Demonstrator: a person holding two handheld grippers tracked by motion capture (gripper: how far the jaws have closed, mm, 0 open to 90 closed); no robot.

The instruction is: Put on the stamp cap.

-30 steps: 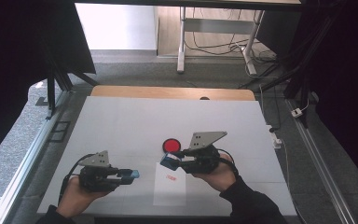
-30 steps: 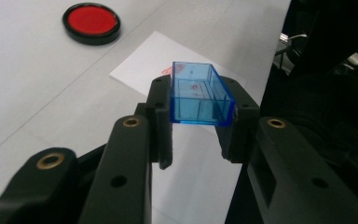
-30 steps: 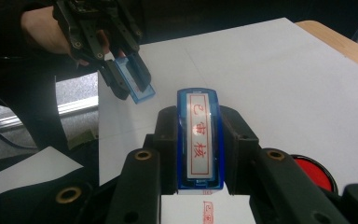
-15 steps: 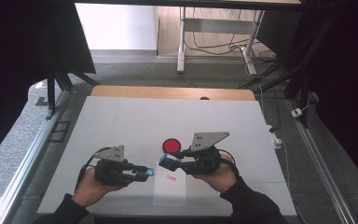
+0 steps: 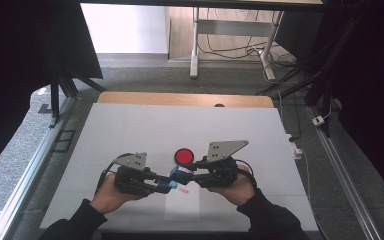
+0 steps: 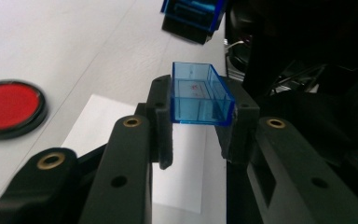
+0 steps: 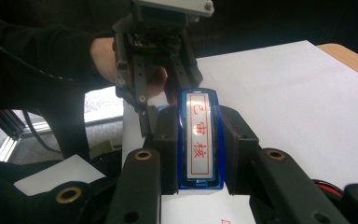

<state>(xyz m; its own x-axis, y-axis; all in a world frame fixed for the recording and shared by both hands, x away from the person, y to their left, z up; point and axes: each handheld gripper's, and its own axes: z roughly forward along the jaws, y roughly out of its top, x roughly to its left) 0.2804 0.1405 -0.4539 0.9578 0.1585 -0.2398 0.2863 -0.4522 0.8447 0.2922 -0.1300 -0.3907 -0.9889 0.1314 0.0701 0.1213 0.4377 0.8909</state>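
Left claw (image 5: 166,187), closed on a clear blue plastic cap (image 6: 199,94), has moved in beside the right claw (image 5: 185,172), which grips a blue rectangular stamp (image 7: 199,140); recapping looks imminent.

Your left gripper (image 5: 166,187) hides the sheet of paper's (image 5: 182,207) far-left corner; its red print is too small to read.
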